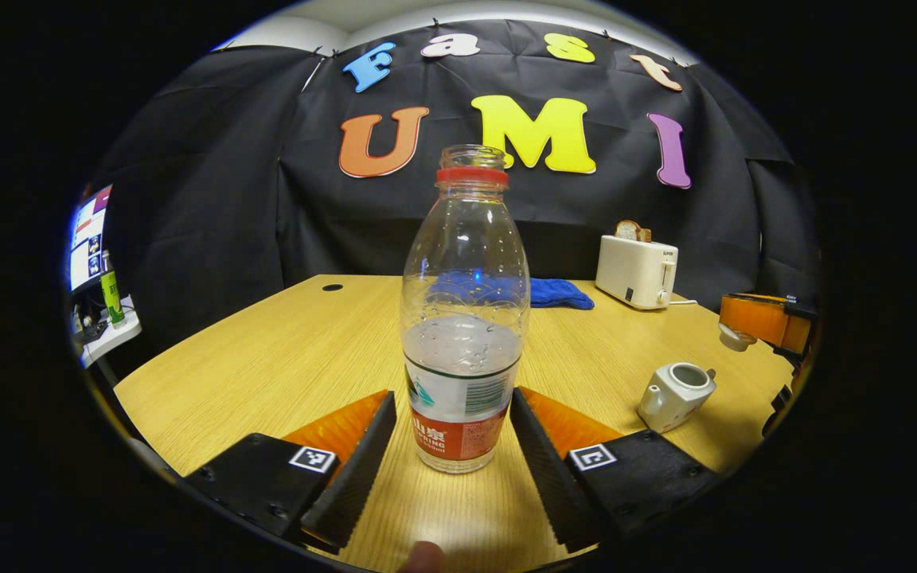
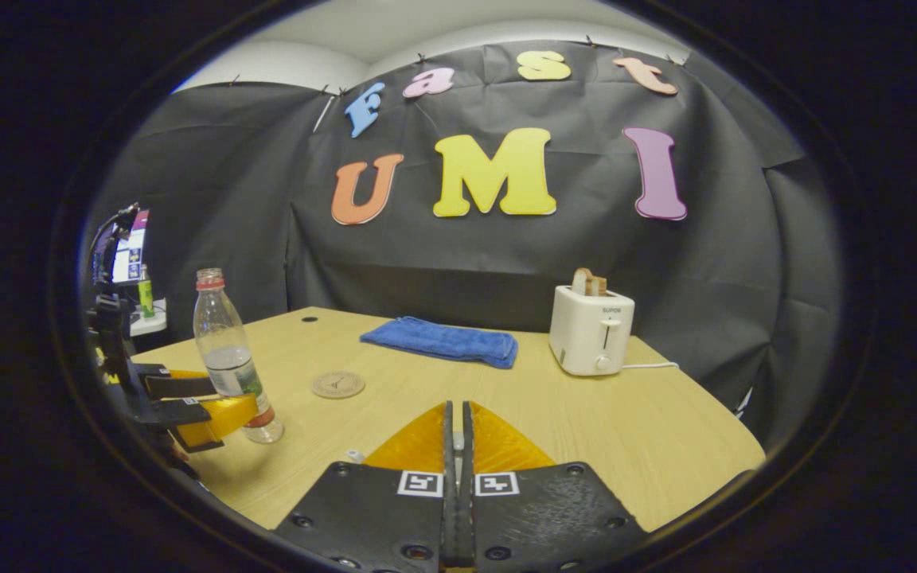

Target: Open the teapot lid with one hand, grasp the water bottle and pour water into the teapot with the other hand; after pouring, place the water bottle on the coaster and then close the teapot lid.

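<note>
Water bottle (image 1: pixel 462 318) is seen upright on tabletop (image 1: pixel 267 358), uncapped, between spread jaws of left gripper (image 1: pixel 452 446), untouched. Open teapot (image 1: pixel 675 394) is noted at 3 o'clock. Right gripper (image 2: pixel 457 446) jaws are pressed together; whether anything is pinched cannot be told. Coaster (image 2: pixel 337 384) lies at 11 o'clock.

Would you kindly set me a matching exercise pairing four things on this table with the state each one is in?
Things:
1. water bottle
2. teapot
3. toaster
4. coaster

States:
A. holds a slice of bread
B. lid off, top open
C. bare, nothing set on it
D. uncapped and part full

Pairs: 1-D, 2-B, 3-A, 4-C
</note>
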Demonstrator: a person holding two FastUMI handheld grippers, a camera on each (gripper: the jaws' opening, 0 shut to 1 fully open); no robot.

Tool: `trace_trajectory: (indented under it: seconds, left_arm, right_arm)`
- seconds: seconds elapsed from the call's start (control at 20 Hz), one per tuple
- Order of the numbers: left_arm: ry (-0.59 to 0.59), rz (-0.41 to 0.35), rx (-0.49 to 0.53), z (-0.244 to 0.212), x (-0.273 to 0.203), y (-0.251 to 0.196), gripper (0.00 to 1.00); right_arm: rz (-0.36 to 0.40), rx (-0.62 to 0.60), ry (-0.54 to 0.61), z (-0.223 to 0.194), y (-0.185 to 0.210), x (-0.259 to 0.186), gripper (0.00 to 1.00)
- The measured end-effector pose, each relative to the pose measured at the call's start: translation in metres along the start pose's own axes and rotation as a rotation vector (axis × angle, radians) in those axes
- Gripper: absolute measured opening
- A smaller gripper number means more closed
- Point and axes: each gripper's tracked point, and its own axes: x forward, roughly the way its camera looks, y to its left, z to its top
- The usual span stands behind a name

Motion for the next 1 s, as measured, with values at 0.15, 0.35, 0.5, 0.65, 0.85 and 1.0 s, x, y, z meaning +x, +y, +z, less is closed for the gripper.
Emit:
trace_trajectory:
  seconds: [0.15,0.35,0.5,0.65,0.85,1.0]
  left_arm:
    - [0.013,-0.001,0.039,0.0,0.002,0.001,0.79]
    - [0.049,0.04,0.172,0.004,-0.002,0.008,0.76]
    - [0.022,0.101,0.361,0.022,-0.009,0.022,0.74]
    - [0.006,0.157,0.556,0.04,-0.013,0.036,0.73]
    - [0.0,0.206,0.774,0.057,-0.015,0.047,0.72]
    - [-0.001,0.238,0.941,0.067,-0.011,0.052,0.71]
  right_arm:
    - [0.003,0.0,-0.009,0.003,-0.002,-0.002,0.0]
    - [0.009,0.012,-0.015,0.006,-0.008,-0.006,0.0]
    - [0.008,0.014,-0.02,0.008,-0.016,-0.009,0.0]
    - [0.004,0.018,-0.024,0.009,-0.026,-0.013,0.0]
    - [-0.005,0.016,-0.03,0.011,-0.04,-0.018,0.0]
    - [-0.008,0.02,-0.031,0.012,-0.048,-0.022,0.0]
